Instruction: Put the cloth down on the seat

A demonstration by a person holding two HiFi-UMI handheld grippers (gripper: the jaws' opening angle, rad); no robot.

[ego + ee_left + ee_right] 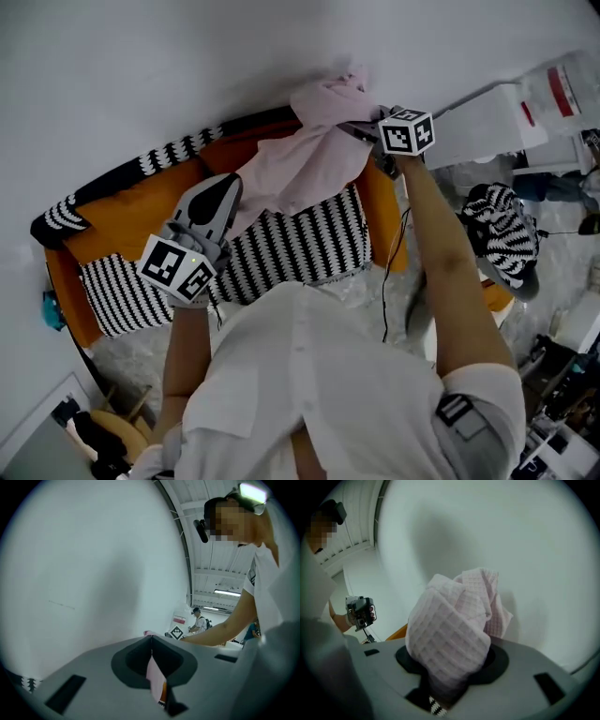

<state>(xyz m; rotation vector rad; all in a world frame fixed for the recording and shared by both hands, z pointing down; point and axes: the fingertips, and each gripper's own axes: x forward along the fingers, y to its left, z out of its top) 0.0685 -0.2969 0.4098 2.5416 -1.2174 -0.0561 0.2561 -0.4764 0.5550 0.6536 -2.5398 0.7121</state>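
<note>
A pink waffle-weave cloth [300, 159] hangs in front of the orange sofa [122, 220], above its black-and-white striped seat cushion [291, 248]. My right gripper [361, 131] holds the cloth's bunched top up near the white wall. In the right gripper view the cloth [454, 634] fills the jaws of the right gripper [450, 667], which is shut on it. My left gripper [225, 187] sits at the cloth's lower left edge. In the left gripper view the left gripper [151, 641] has its tips together, and a strip of the cloth [154, 674] shows through the slit below them.
The white wall stands right behind the sofa. A second striped cushion [502, 234] lies on a seat to the right, near white equipment [487, 117]. A black cable [389, 281] hangs by the sofa's right arm. Another person [197, 618] stands far off.
</note>
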